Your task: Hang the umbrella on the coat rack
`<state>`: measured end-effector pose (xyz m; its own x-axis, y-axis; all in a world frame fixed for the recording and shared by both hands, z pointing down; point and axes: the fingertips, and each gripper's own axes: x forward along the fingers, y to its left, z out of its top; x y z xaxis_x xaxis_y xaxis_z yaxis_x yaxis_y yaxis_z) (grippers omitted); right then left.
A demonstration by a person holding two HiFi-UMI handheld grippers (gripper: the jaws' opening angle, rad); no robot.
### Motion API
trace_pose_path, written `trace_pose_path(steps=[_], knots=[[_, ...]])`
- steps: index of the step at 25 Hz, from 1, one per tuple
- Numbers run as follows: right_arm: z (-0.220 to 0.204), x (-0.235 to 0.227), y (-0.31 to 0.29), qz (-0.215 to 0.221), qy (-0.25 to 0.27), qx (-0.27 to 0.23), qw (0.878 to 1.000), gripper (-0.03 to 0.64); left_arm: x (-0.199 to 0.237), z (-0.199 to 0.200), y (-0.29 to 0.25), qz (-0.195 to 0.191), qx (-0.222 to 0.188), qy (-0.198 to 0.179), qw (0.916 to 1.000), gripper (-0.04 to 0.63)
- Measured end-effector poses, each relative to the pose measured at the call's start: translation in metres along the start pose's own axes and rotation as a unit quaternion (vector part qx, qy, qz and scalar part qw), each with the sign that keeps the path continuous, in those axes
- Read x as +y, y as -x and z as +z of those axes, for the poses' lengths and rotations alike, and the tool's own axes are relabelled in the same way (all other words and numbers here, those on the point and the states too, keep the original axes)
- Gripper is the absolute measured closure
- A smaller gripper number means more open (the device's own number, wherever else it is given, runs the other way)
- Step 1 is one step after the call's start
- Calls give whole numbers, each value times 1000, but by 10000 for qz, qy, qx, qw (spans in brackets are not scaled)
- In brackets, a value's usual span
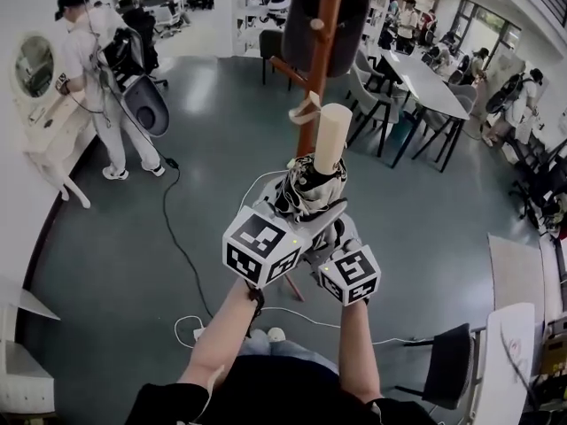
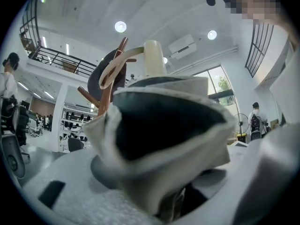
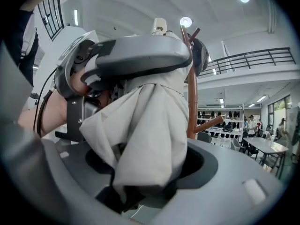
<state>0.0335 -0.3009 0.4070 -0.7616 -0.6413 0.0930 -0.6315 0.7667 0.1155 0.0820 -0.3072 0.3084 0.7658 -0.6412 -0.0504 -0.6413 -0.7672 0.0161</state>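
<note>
I hold a folded umbrella (image 1: 310, 184) upright between both grippers, its cream handle (image 1: 332, 135) pointing up and a pale strap loop (image 1: 304, 109) hanging off it. The left gripper (image 1: 295, 212) and right gripper (image 1: 331, 230) are each shut on the bunched white and dark canopy. Just beyond stands the orange-brown coat rack (image 1: 324, 42), a dark item (image 1: 306, 16) hanging on it. In the left gripper view the canopy (image 2: 164, 139) fills the left gripper (image 2: 164, 177), handle (image 2: 153, 57) and rack (image 2: 110, 90) behind. In the right gripper view fabric (image 3: 150, 125) fills the right gripper (image 3: 145, 177), with the rack pole (image 3: 191, 102) close behind.
A person (image 1: 97, 69) stands at the left by a white dresser (image 1: 44, 127). A cable (image 1: 182, 237) runs over the grey floor. Tables and chairs (image 1: 425, 87) with people stand at the back right. A black chair (image 1: 447, 361) and white table (image 1: 514, 343) are near right.
</note>
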Motion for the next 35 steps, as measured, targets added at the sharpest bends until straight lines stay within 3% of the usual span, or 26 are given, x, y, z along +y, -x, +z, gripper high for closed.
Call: trace_pose_path(steps=[8, 22, 35], knots=[[19, -12, -19, 0, 24, -28, 10000, 264, 21, 18, -6, 7, -3, -26, 10000, 299], [99, -43, -44, -138, 348, -330, 9988, 264, 47, 99, -20, -82, -278, -412, 9987, 298], [79, -62, -44, -312, 14, -146, 9994, 262, 53, 80, -44, -242, -27, -196, 9995, 298]])
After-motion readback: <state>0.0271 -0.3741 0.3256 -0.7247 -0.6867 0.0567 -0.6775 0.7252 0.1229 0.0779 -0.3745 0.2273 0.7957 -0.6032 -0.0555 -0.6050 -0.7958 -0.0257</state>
